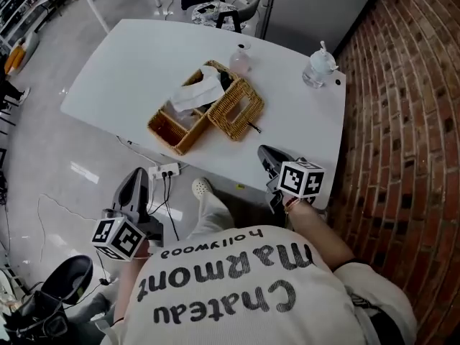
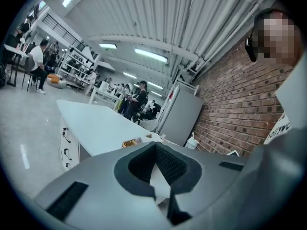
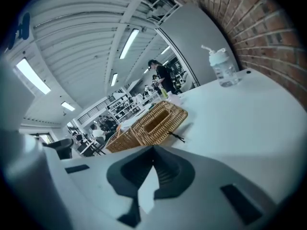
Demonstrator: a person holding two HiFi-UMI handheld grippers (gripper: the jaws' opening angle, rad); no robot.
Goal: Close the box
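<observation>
Nearest, by the person's shirt and short of the table's near edge, the left gripper and right gripper are both pinched together, empty. The wicker box sits mid-table, its lid flung open. It is likely light, stiff and rough-woven, so take the lid's free edge.

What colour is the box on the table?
The box is golden-brown woven wicker; the head view shows it best.
</observation>
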